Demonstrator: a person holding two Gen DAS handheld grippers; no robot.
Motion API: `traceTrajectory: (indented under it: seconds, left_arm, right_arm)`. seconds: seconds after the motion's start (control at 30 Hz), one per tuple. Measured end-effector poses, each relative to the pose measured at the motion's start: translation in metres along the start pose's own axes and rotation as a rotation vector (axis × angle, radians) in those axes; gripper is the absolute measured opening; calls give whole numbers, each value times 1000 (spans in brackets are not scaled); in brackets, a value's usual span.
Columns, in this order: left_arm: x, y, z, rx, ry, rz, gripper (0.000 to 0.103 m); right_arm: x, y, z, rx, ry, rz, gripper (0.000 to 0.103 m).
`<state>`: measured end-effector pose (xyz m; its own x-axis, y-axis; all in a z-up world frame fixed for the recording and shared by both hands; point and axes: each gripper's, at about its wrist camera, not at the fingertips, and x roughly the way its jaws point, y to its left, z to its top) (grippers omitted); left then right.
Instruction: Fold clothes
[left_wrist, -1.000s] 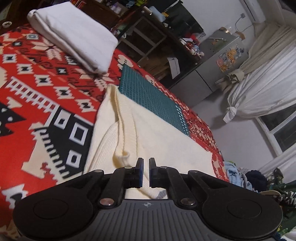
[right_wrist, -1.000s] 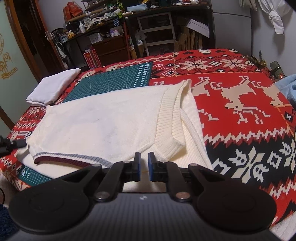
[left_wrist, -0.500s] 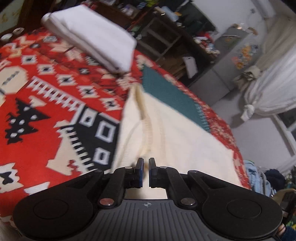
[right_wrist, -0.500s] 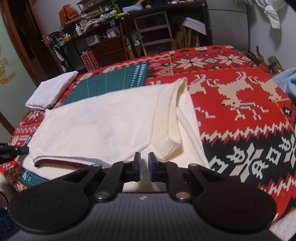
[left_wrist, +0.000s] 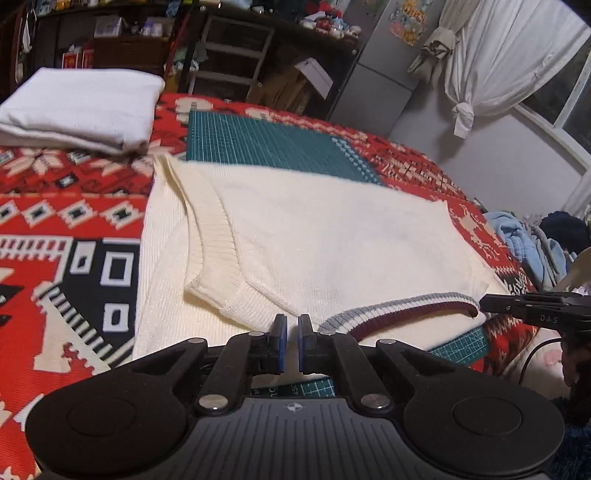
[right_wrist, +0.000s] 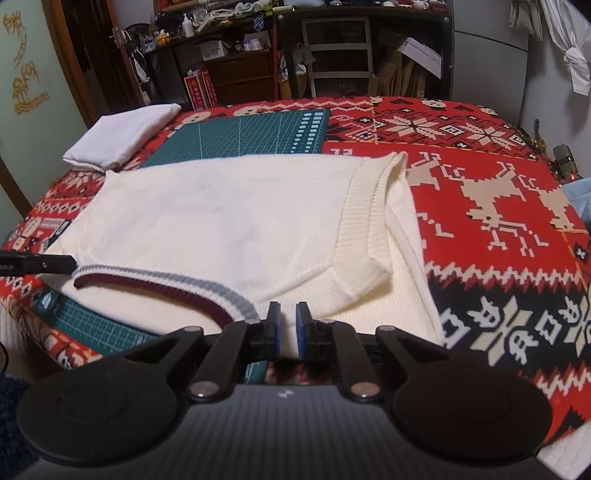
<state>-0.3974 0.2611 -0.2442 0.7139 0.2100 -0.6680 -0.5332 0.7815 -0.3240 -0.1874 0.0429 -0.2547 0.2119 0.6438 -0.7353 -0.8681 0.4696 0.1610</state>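
A cream knitted vest (right_wrist: 221, 221) is seen lying flat on the red patterned blanket (right_wrist: 498, 206), partly over a green cutting mat (right_wrist: 251, 140). Its V-neck trim (right_wrist: 177, 288), striped grey and maroon, faces the near edge; one ribbed armhole band (right_wrist: 365, 218) is turned up along the right side, with a further cream layer showing beneath it. A folded white garment (right_wrist: 122, 140) is noted at the far left corner, apart from the vest.

The left gripper (left_wrist: 291, 332) is held just short of the near hem, by the neck trim. Its jaws stand narrow, with a thin gap, and nothing is clamped between them. The right gripper (right_wrist: 287, 325) is poised likewise at the near edge, jaws narrow, no cloth held. In each view the other tool's tip is seen level with the end of the neck trim.

Stage, judged: the vest is spread, and possibly one side is already doubled under; the layers cannot be resolved. The scene fits either a pause between folds or the smoothing of a fold just laid.

Any further fold would call for both jaws to be widened, then closed on the near edge of the knit, so that all layers are taken together and lifted evenly.
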Motion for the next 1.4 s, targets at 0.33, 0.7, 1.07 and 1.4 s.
traceTrajectory:
  seconds: [0.33,0.7,1.07,1.4]
  left_arm:
    - [30,-33,17,206,-54,66,49]
    - [44,-47,-13,335,-105,132,84]
    - [38,-52,-7,306,-89,160,85]
    - [45,-60,32,323,-135,162,91]
  right_arm:
    - [18,17,14,-53,-64,-24,37]
    - [44,41,7,-161,-126,-47,100]
    - [41,42,1,-158,-135,-49,102]
    - [37,41,16,-108,-155,-71,103]
